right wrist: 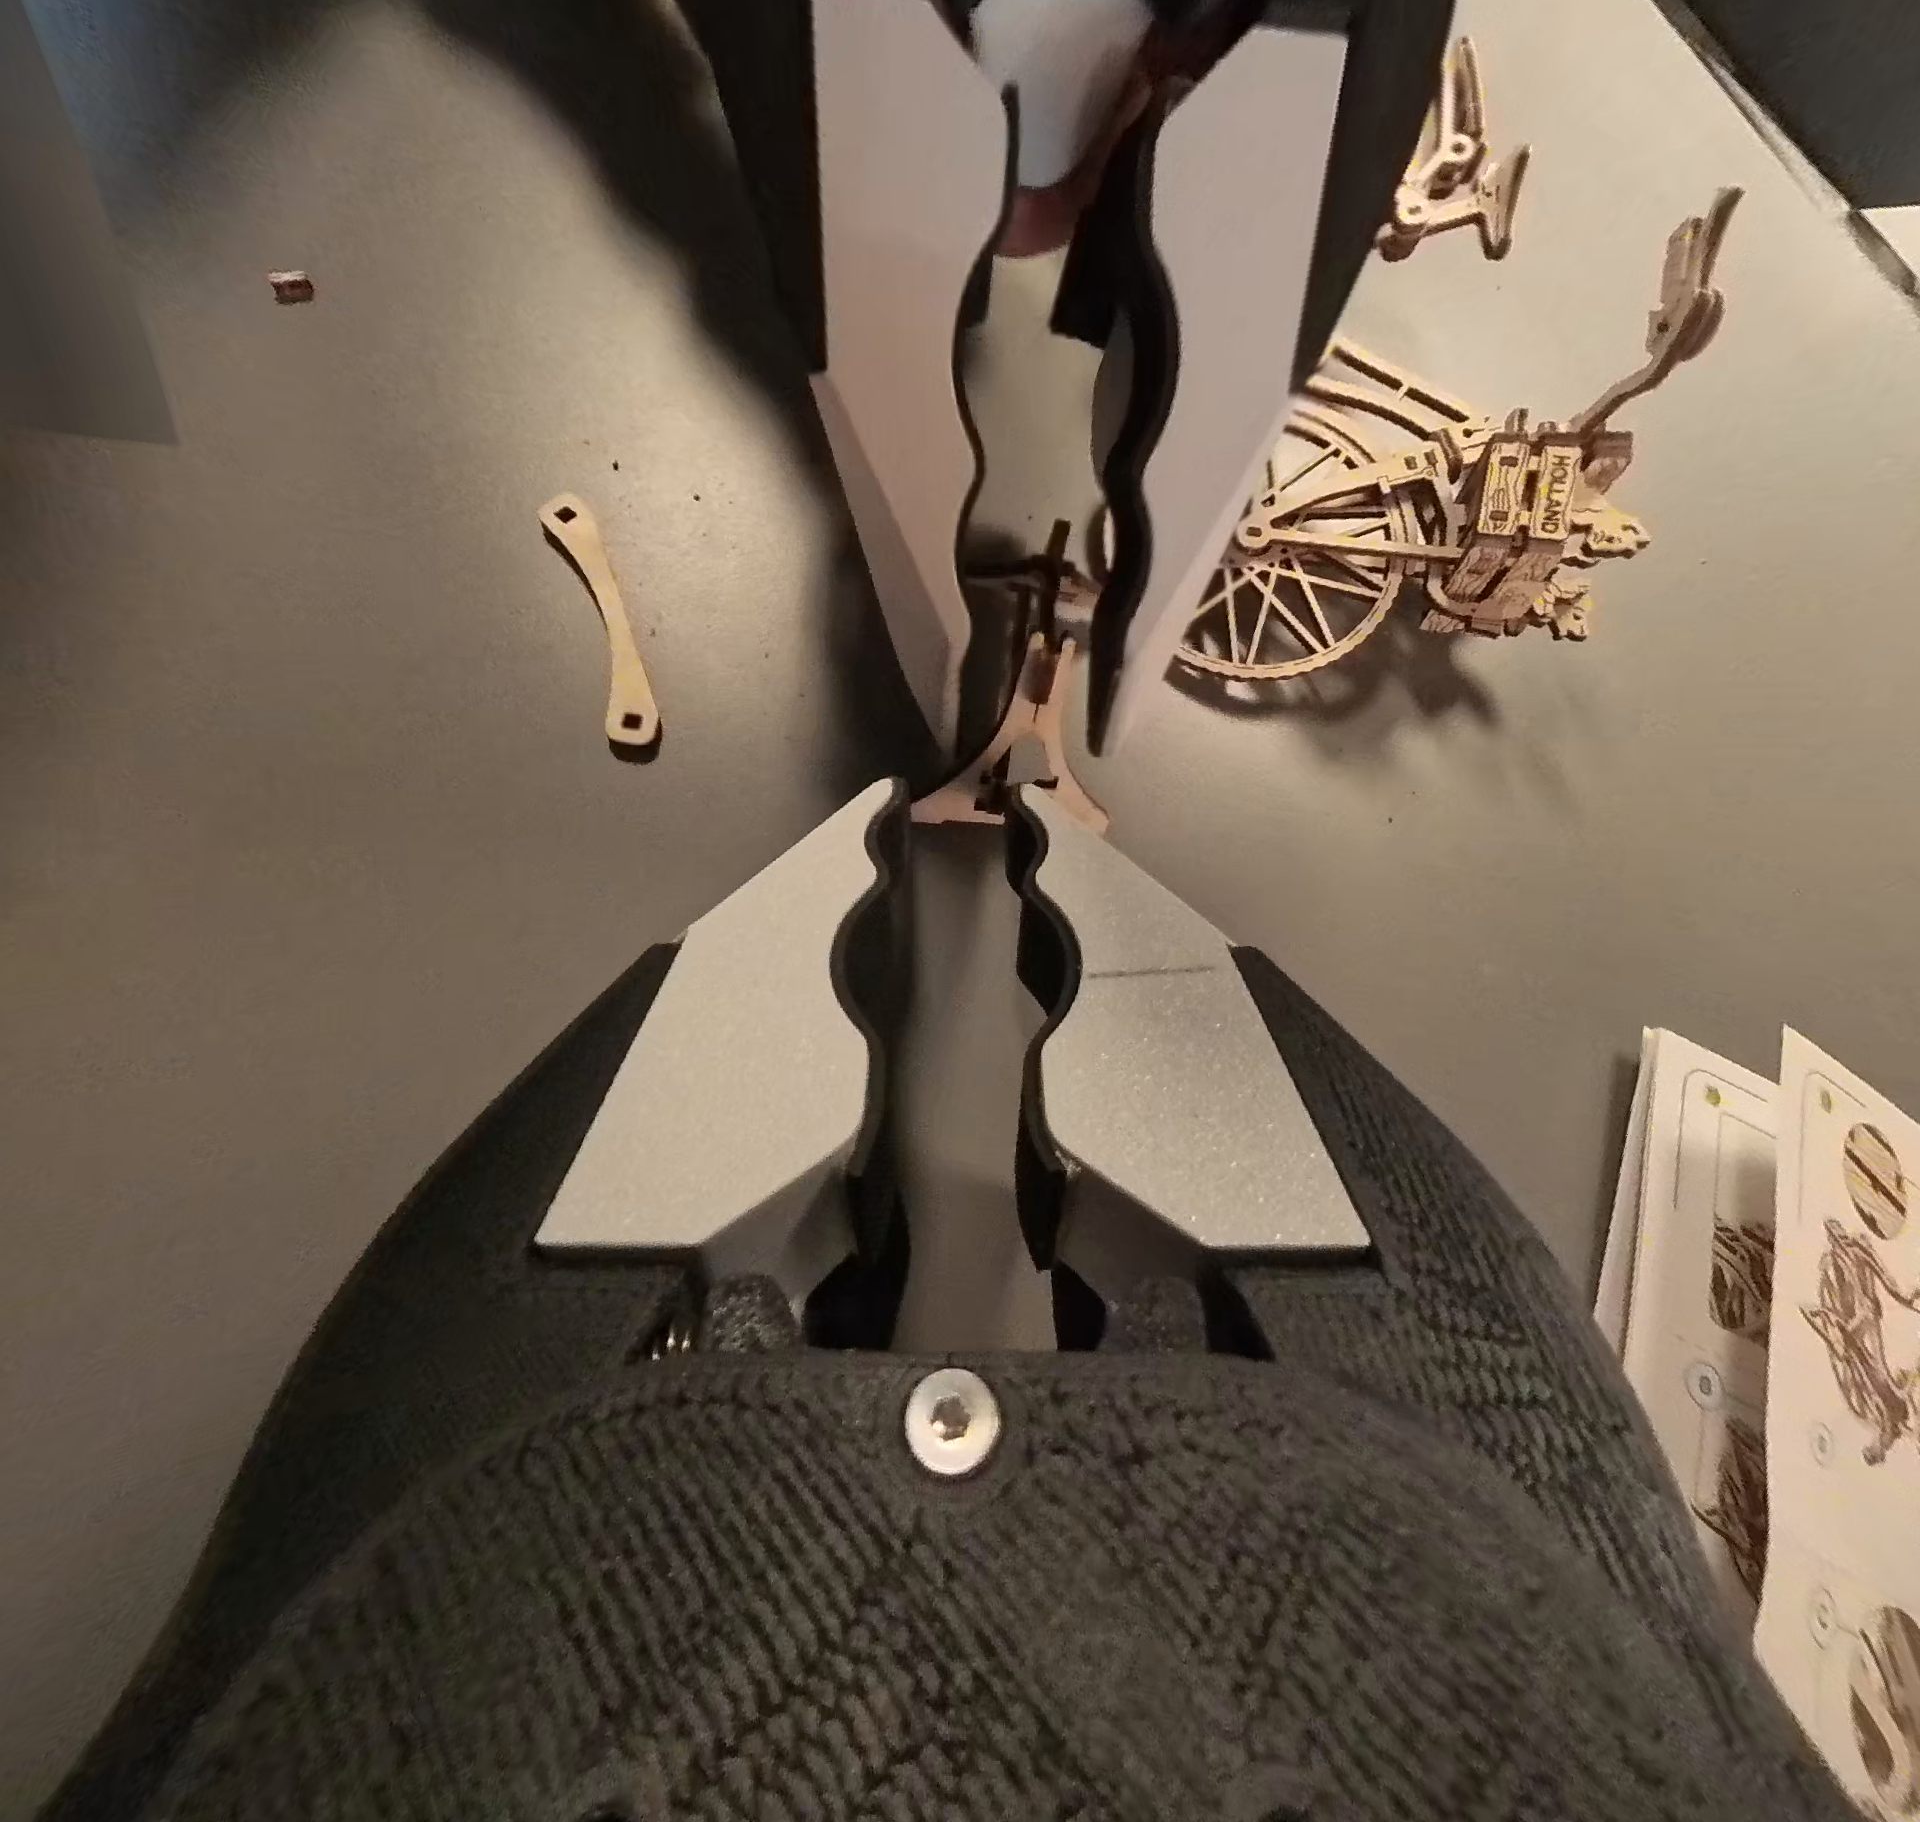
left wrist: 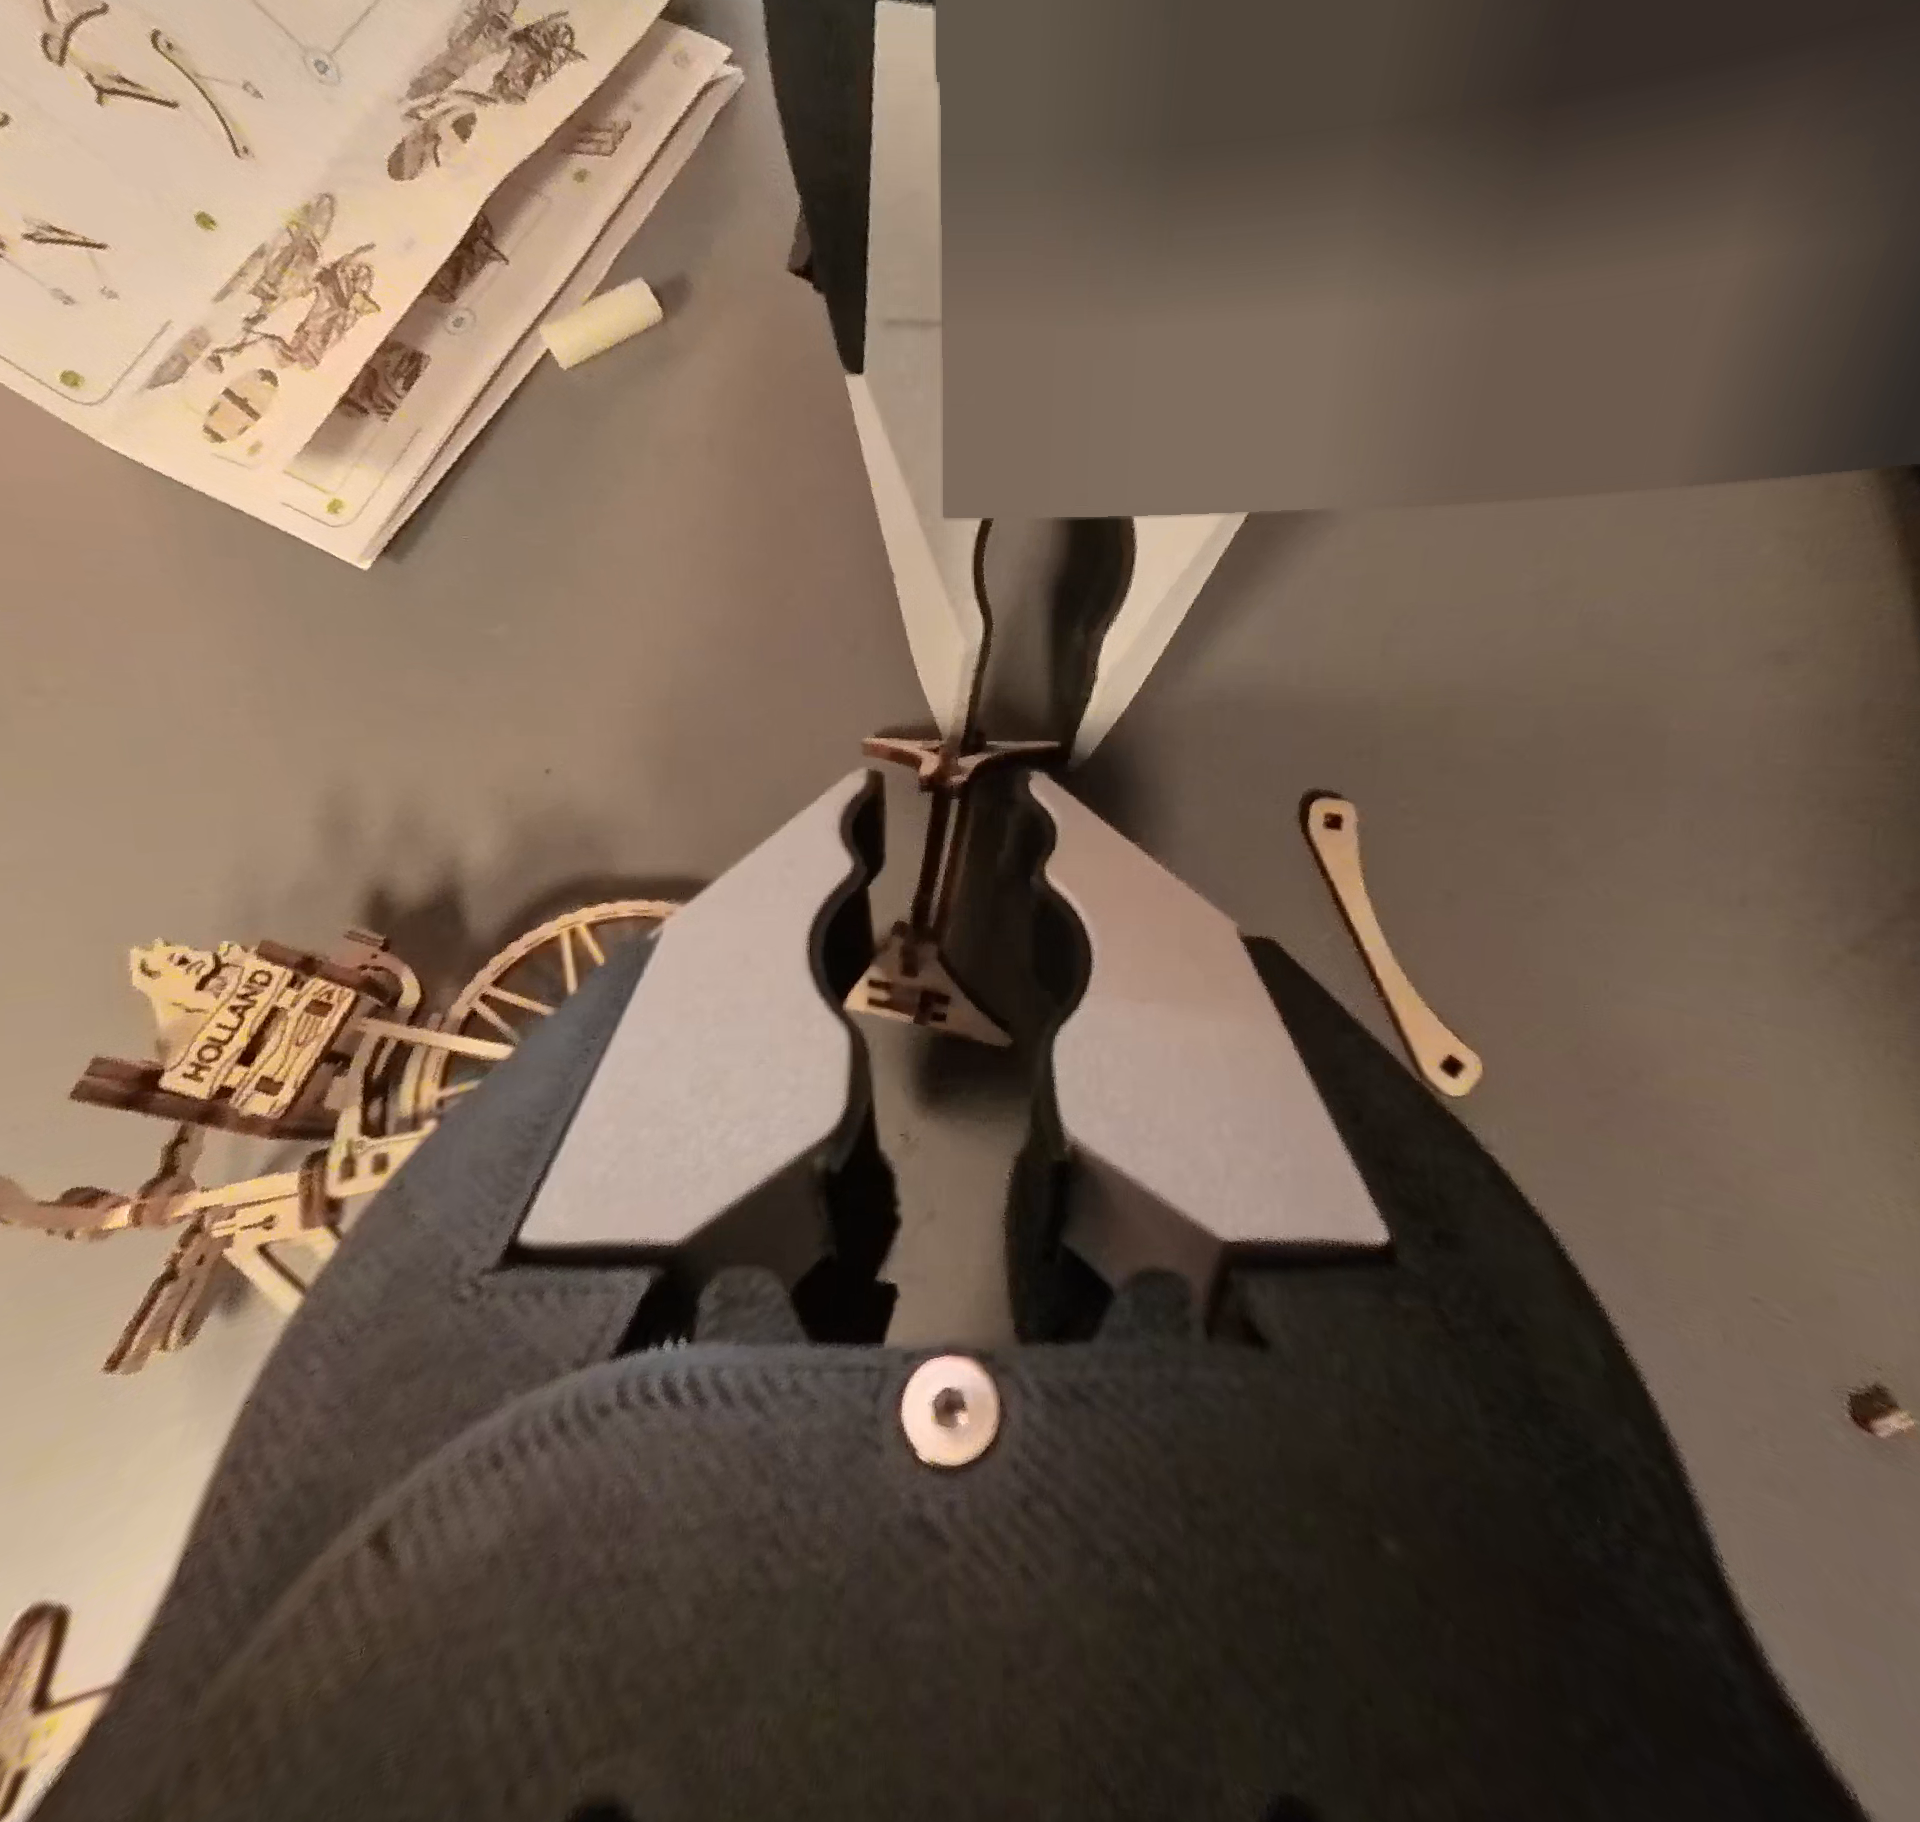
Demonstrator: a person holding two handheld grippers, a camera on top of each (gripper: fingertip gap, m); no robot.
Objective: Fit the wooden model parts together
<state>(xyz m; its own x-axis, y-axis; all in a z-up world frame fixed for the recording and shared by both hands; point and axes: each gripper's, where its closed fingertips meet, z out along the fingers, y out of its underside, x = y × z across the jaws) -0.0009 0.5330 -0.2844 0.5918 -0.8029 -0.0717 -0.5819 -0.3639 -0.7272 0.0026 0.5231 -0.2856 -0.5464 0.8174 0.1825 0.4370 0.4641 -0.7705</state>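
Right now my right gripper (right wrist: pixel 958 808) is clamped on one end of the small wooden assembly (right wrist: pixel 1023 712), fingertips pinching its flat base at frame centre. My left gripper (left wrist: pixel 951 796) faces it head-on; its fingers are apart around the same assembly (left wrist: pixel 930 941), with a gap on both sides. In the left wrist view the assembly runs along the gap between the fingers, triangular plate nearest the camera, cross-shaped end at the tips where the right gripper holds it.

Outward from there, on the grey table (right wrist: pixel 364 889):
- curved wooden strip (left wrist: pixel 1387 941) with a square hole at each end, lying loose right of centre in the left view, left of centre in the right view.
- partly built wooden bicycle model (right wrist: pixel 1444 536), spoked wheel visible, upper right in the right view.
- tiny dark wooden scrap (right wrist: pixel 291 286), upper left in the right view.
- instruction sheets (left wrist: pixel 312 193) upper left in the left view, a pale cylinder (left wrist: pixel 603 323) just beside them.
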